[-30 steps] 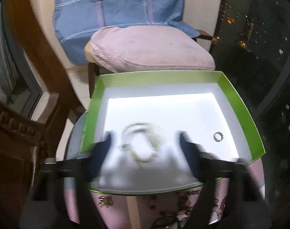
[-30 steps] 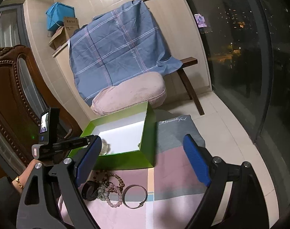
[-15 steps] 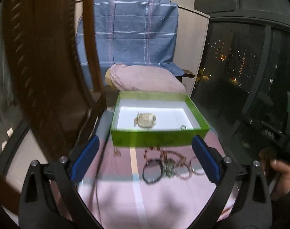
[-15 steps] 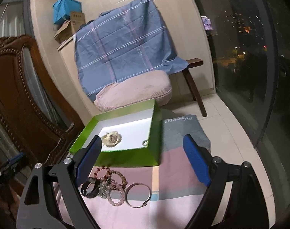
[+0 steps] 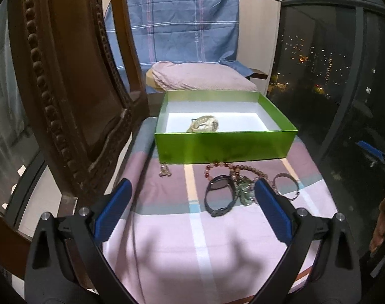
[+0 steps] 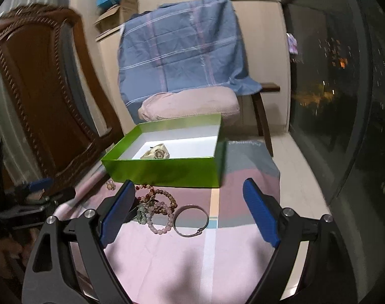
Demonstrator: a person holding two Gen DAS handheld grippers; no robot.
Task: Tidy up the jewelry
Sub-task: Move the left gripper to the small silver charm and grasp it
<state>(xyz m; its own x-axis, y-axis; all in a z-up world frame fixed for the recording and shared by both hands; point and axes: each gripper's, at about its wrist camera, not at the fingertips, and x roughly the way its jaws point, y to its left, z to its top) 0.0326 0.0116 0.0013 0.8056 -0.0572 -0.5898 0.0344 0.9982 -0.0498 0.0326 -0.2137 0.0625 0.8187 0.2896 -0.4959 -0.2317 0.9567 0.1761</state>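
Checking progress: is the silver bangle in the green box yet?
No, the bangle lies on the cloth in front of the box.

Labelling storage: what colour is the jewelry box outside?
Bright green box, white inside; the left wrist view shows it best.

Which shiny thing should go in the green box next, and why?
Probably the silver bangle. It lies alone on the cloth, just ahead of the open, empty right gripper, while the beads beside it are tangled. The green box holds one pale bracelet already. So lower the right fingers over the bangle.
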